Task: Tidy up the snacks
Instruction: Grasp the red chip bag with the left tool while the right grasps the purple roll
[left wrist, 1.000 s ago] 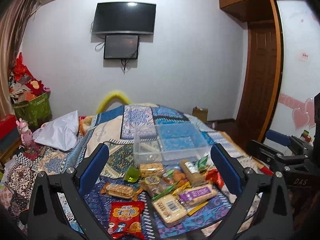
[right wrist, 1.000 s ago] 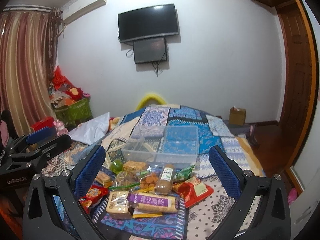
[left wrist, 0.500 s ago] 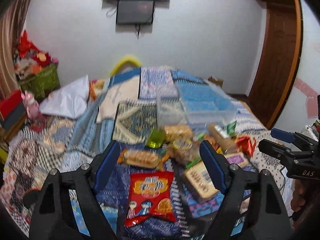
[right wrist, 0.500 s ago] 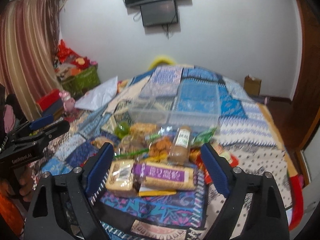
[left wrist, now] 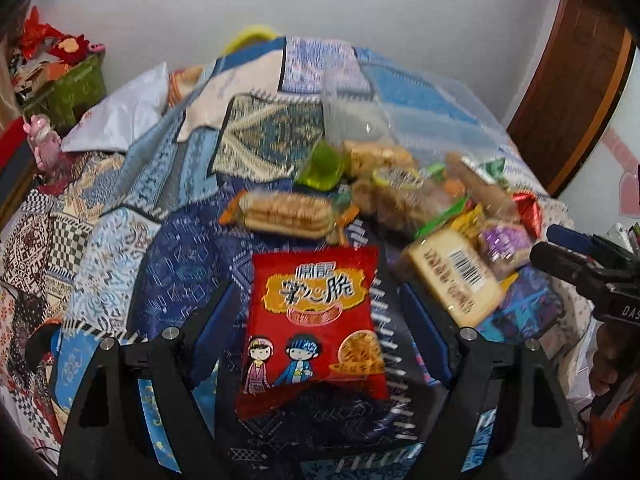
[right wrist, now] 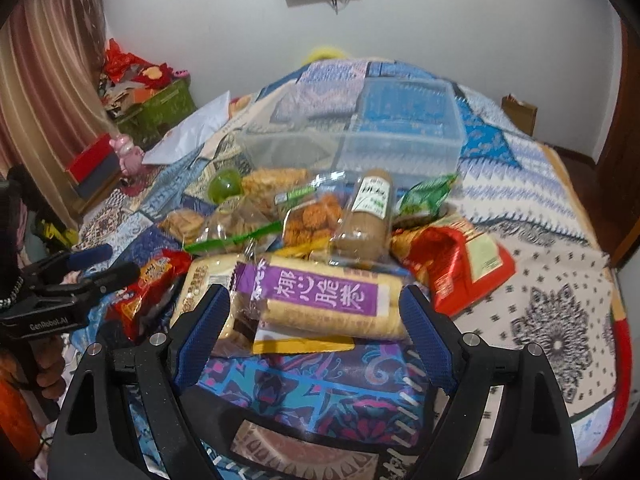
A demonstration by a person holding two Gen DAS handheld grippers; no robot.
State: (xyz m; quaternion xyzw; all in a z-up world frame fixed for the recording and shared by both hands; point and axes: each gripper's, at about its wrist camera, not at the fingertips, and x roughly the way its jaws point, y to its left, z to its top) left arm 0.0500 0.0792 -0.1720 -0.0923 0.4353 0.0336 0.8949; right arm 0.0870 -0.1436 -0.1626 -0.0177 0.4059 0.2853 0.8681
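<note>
A pile of snacks lies on a patterned bedspread. My left gripper (left wrist: 316, 304) is open, its fingers on either side of a red noodle-snack bag (left wrist: 316, 320); I cannot tell if they touch it. My right gripper (right wrist: 316, 304) is open, its fingers flanking a purple-labelled pack of wafer rolls (right wrist: 328, 300). Behind lie a cracker pack (left wrist: 286, 214), a green jelly cup (left wrist: 322, 164), a brown bottle (right wrist: 366, 216), a red foil bag (right wrist: 460, 264) and a barcoded cake pack (left wrist: 456, 280). A clear two-compartment plastic box (right wrist: 360, 136) stands behind the pile.
The bed's right edge drops to a wooden floor by a door (left wrist: 572, 80). A white bag (right wrist: 192, 128) lies at the left of the bed, with a green crate of clutter (right wrist: 156, 100) beyond. Each gripper shows at the side of the other's view.
Both grippers have moved forward and down toward the pile. The jaws have narrowed somewhat around the red bag and the wafer pack. The snacks have not moved.
</note>
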